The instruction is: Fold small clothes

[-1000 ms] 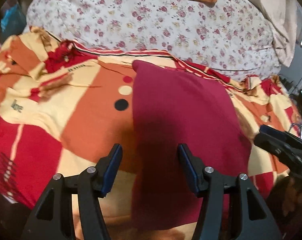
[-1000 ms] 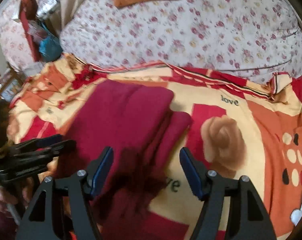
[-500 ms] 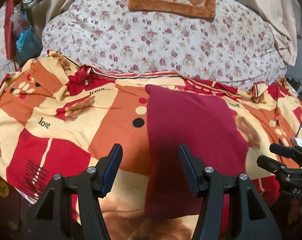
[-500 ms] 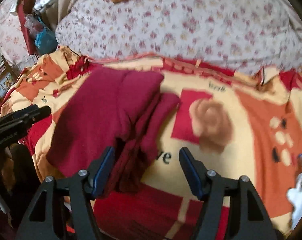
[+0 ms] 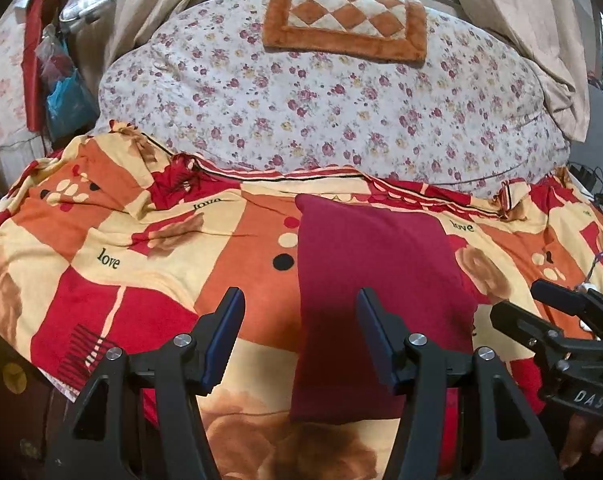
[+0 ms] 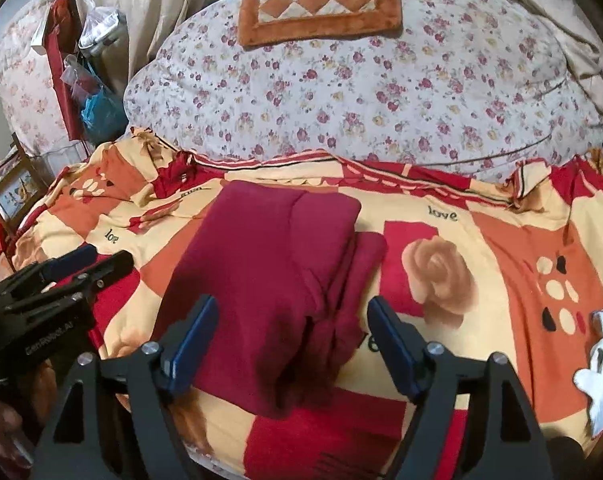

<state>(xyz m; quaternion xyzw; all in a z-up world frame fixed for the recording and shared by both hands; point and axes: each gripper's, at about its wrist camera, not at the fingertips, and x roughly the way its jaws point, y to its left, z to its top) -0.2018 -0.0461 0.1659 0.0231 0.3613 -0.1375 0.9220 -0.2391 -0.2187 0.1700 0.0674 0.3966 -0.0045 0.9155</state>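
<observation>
Maroon cloth, a folded garment (image 5: 375, 280), lies flat on the patterned blanket (image 5: 113, 264), and we take that garment as our landmark. From our left wrist camera it reads as a neat rectangle; from our right wrist camera (image 6: 269, 280) we see layered edges stepped along its right side and a rumpled, shadowed near end.

Our left gripper (image 5: 299, 336) hangs above the garment's near left edge with its fingers spread wide and holding nothing; the blue-padded right finger (image 5: 375, 336) sits over the maroon cloth, the left finger over orange blanket just beside the garment. In our right wrist view that same gripper (image 6: 73, 270) shows to the left of the garment, apart from it.

Our right gripper (image 6: 291, 340) is over the garment's near end, fingers released and empty, one on either side of the rumpled folds. From the left wrist view it (image 5: 537, 304) appears to the right of the garment, near its lower right corner.

Beyond the garment's far edge the blanket ends against a floral quilt (image 5: 341, 108), and further back on that quilt rests an orange checkered mat (image 5: 343, 24). To the garment's right, a rose print (image 6: 441, 276) marks the blanket.
</observation>
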